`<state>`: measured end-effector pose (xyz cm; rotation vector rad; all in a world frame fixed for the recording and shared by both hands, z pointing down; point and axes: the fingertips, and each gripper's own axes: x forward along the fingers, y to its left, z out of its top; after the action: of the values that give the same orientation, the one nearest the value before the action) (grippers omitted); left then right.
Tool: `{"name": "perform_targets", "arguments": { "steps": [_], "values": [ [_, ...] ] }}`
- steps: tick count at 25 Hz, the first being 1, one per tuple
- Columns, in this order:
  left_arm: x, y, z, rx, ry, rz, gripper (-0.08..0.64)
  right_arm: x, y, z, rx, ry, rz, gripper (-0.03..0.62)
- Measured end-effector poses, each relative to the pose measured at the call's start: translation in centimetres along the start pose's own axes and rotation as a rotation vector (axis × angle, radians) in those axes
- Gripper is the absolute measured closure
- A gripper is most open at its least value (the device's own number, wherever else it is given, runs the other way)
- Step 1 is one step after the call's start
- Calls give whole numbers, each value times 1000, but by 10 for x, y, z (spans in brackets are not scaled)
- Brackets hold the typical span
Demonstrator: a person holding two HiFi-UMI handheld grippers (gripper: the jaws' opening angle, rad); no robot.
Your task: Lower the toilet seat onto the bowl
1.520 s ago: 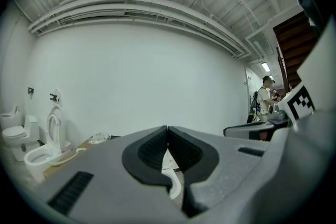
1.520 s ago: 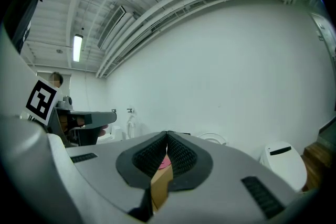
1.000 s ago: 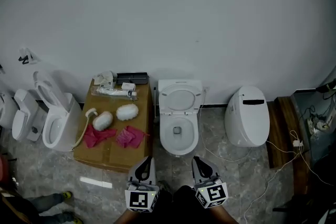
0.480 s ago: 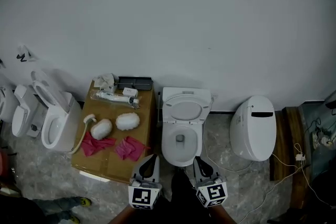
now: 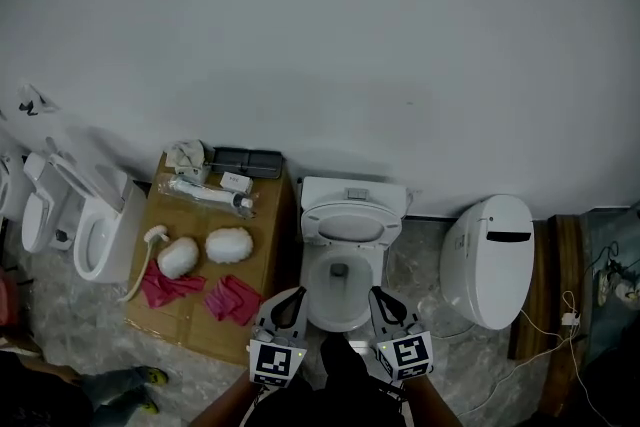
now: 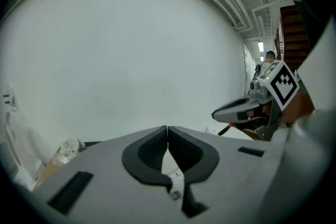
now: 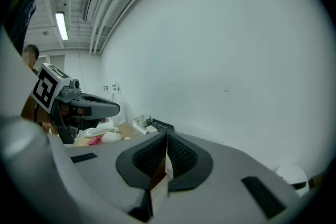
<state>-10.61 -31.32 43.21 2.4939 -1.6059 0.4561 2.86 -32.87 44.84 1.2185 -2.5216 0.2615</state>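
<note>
In the head view a white toilet stands against the wall, its seat [image 5: 351,224] raised and leaning back over the tank. Below the seat the bowl [image 5: 339,287] lies uncovered. My left gripper [image 5: 293,295] hovers at the bowl's front left rim and my right gripper [image 5: 379,295] at its front right rim. Both are shut with nothing in them. In the left gripper view the left gripper [image 6: 167,132] has its pads pressed together. The right gripper view shows the right gripper [image 7: 167,138] the same way. Neither gripper touches the seat.
A cardboard box [image 5: 258,259] left of the toilet carries white puffs, pink cloths [image 5: 232,298] and a black tray. More toilets [image 5: 99,235] stand at the far left. A closed white toilet [image 5: 491,260] stands on the right, with a wooden step and cables beyond it.
The view has come closer to the toilet. Both grippers have moved forward and now flank the front of the bowl. The seat has stayed up.
</note>
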Motion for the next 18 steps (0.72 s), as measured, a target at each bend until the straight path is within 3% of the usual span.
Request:
{"name": "perform_targets", "arguments": {
  "steps": [8,10,13,18],
  "values": [
    [100,9,-39,57,150,-127,549,79,-75,-35,-134,180,72,557],
    [123,15,-51,80,195,-149,545,97,-92,-48,-174,234,77,514],
    [158,21,-68,151,253,-190,449,122,-117,-68,-250,330,95,486],
    [216,30,-97,293,351,-289,413,166,-153,-102,-359,470,151,480]
  ]
}}
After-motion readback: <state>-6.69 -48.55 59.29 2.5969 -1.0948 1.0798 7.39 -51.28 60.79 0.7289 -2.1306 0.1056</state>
